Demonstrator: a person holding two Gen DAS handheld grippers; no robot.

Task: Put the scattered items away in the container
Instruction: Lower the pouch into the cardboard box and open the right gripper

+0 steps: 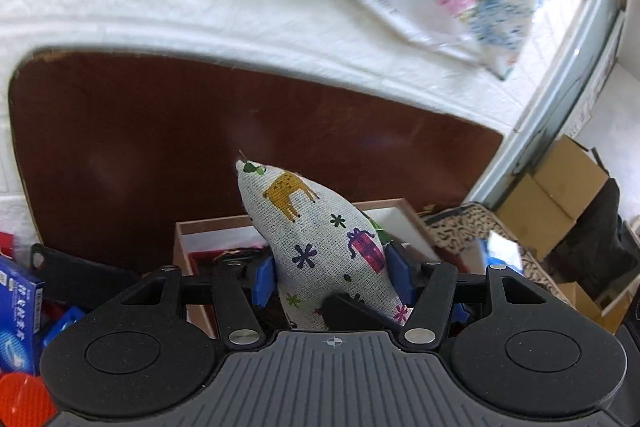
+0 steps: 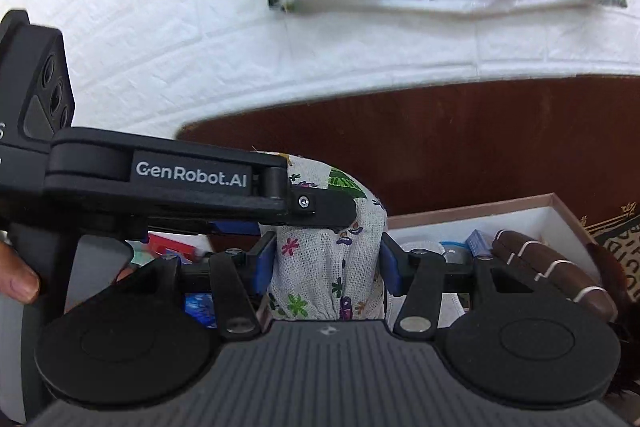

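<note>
1. Left gripper [image 1: 330, 277] tilts downward, its blue pads pinching a printed fabric pouch [image 1: 320, 247] above the open wooden box [image 1: 416, 223].
2. Right gripper [image 2: 326, 267] angles slightly down, clamping the same pouch.
3. A hand [image 2: 18, 279] grips the left handle.

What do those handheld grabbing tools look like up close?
Both are matt black plastic. The left gripper and right gripper each have blue pads on the jaws, black linkage bars with silver rivets, two round discs and a ribbed grey base. White "GenRobot.AI" lettering marks one side.
</note>
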